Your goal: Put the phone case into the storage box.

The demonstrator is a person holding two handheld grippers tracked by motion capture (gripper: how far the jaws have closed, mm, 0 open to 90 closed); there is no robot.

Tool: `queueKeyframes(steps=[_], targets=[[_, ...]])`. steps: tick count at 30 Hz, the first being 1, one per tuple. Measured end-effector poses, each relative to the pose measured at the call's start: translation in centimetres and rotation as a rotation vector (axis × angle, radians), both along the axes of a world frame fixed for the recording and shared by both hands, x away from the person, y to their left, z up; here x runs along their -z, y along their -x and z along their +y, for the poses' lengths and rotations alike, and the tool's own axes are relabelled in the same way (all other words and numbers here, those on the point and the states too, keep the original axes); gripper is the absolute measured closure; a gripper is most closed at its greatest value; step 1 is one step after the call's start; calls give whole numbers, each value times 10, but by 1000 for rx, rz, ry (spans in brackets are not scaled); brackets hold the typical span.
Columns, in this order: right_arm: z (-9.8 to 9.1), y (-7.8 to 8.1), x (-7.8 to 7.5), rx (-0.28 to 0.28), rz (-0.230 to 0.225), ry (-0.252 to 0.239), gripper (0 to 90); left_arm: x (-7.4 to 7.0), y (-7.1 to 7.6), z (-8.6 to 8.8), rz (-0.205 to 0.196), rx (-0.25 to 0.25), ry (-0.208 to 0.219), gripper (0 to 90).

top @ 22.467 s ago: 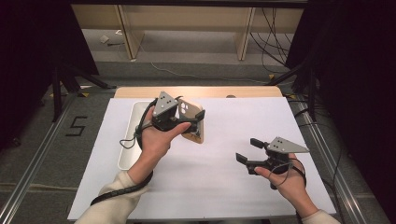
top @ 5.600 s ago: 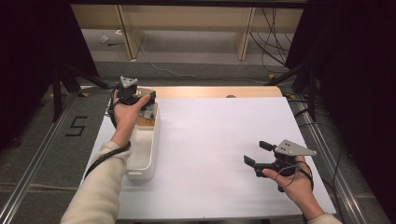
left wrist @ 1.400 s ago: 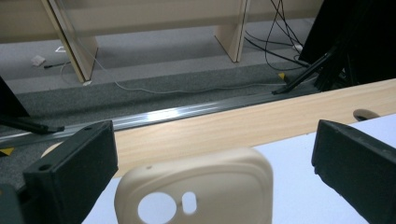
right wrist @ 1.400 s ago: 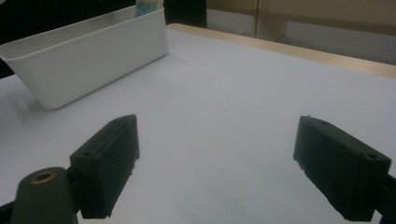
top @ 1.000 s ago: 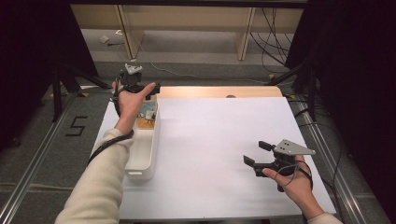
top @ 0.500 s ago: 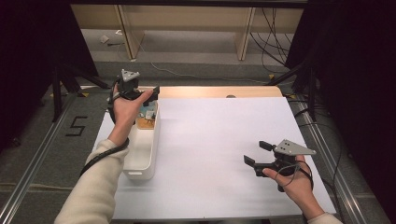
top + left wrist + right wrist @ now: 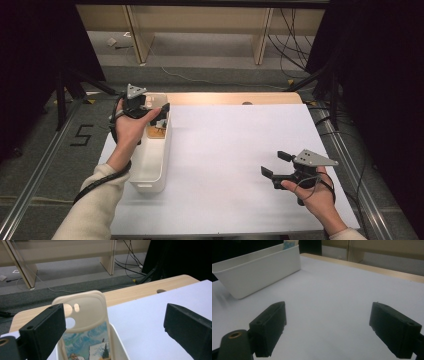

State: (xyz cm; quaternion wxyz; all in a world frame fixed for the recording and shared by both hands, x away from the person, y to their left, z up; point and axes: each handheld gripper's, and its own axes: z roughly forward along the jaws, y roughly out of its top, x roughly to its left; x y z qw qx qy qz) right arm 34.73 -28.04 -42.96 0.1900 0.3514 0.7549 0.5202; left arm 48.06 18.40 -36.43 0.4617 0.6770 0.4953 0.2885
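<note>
Having been drawn back with jaws apart, the left gripper (image 7: 159,114) is separated from the phone case (image 7: 83,322), judged deposited in the bin (image 7: 150,167).

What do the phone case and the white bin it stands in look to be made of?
Phone case: probably moulded plastic or soft rubbery material, cream and matte, judging by its rounded edges and clean camera cut-outs; a painted landscape is printed on its lower part. White bin: likely rigid plastic, smooth with a slight sheen, thin even walls and a rolled rim. Neither can be told for certain by look alone.
</note>
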Motion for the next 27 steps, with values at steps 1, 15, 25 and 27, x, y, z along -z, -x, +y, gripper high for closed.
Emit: queueKeyframes(steps=[1, 15, 25, 27], targets=[[0, 0, 0, 0, 0, -1, 150, 1, 2, 0, -2, 3, -1, 38], [0, 0, 0, 4, -1, -2, 149, 2, 18, -5, -22, 33, -14, 50], [0, 0, -1, 3, -1, -2, 149, 2, 31, -6, -27, 65, 6, 59], [0, 0, -1, 2, 0, -2, 149, 3, 33, -4, -26, 69, 14, 60]])
